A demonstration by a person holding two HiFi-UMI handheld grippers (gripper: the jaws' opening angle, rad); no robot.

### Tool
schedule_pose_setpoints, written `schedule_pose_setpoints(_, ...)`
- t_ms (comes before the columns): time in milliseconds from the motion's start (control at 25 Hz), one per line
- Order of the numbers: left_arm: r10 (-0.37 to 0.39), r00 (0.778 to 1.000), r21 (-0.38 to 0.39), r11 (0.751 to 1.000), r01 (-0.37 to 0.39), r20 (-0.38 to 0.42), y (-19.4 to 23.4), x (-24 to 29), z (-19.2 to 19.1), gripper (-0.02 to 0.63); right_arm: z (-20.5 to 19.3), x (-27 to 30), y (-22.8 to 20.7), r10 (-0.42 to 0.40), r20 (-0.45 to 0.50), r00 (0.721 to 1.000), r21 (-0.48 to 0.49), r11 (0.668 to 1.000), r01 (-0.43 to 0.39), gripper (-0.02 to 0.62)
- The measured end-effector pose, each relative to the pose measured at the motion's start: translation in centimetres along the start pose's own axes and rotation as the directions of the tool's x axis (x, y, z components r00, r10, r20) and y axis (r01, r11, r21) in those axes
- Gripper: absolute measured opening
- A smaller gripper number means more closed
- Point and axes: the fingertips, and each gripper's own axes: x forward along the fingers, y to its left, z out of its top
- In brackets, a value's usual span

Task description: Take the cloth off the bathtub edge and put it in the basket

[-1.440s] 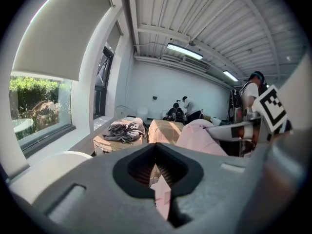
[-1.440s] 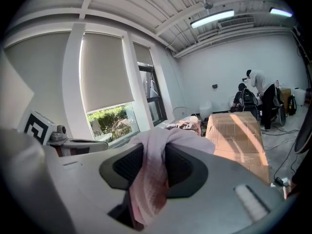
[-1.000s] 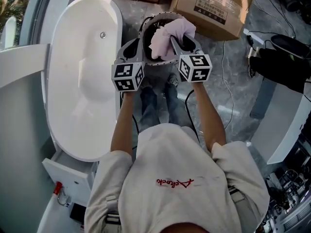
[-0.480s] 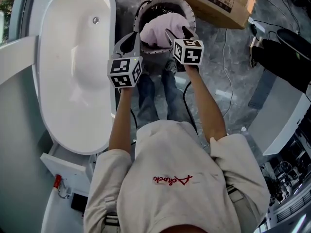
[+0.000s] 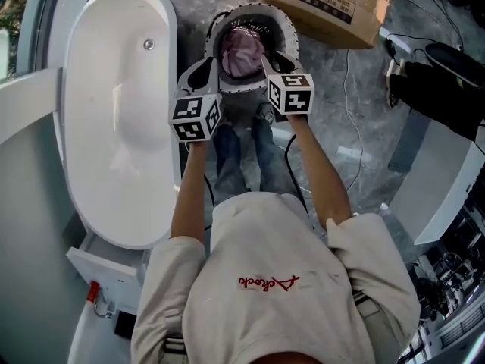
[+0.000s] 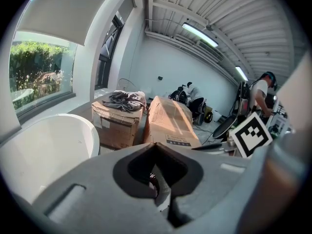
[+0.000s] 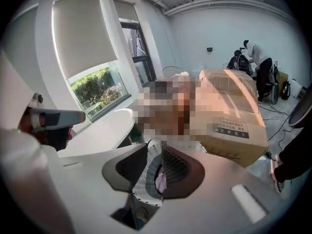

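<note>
1 glossy white oval bathtub (image 5: 114, 112) lies left of the round white mesh basket (image 5: 254, 10), its near edge bare of any cloth. The left gripper (image 5: 208, 67) hangs at the basket's left rim with its jaws clenched on nothing; only a sliver of mesh shows through the slit between them. The crumpled pink cloth (image 5: 242, 51) sits inside the basket, so the task looks all but done. At the basket's right rim the right gripper (image 5: 274, 61) has just been closing its jaws, which now stand almost together and empty. The mesh and pink fabric seen through their gap lie beyond them, not between them.

The main risk, as I judge it, is in pulling back. Both grippers crowd a light mesh rim, and a jaw that snags the weave could tip the basket or drag it. A fold of cloth caught on the right jaws could also ride back out.

A brown cardboard box (image 5: 326, 6) stands just behind and right of the basket, blocking any move that way. The person's shoes (image 5: 261, 116) stand just in front of the basket. Thin cables (image 5: 350, 127) trail over the grey stone floor (image 5: 356, 89) to the right of the basket, with dark equipment (image 5: 439, 89) further right, well apart.
</note>
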Motion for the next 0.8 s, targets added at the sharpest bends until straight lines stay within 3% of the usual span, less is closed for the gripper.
schedule_pose_setpoints(120,0.000,1.000,0.008,1.000,0.000,0.006,-0.7,-0.4,0.3,0.000,0.5,-1.1,-0.4,-0.015,0.025,1.000,-0.012,1.000,0.015,0.004)
schedule_pose_setpoints(320,-0.002,1.000,0.029,1.000,0.001,0.026,-2.0,-1.4,1.3,0.000,1.8,-3.4,0.1,0.006,0.080,0.997,-0.029,1.000,-0.003,0.003)
schedule_pose_setpoints(480,-0.004,0.998,0.061,0.998,0.000,0.061,-3.1,-2.4,3.0,0.000,4.4,-5.8,0.8,-0.001,0.154,0.988,-0.102,0.995,0.017,0.003)
schedule_pose_setpoints(800,-0.011,0.984,0.139,0.990,-0.013,0.176,-5.3,-5.7,9.7,0.000,11.9,-12.5,1.9,0.009,0.335,0.942,-0.146,0.988,0.043,0.005)
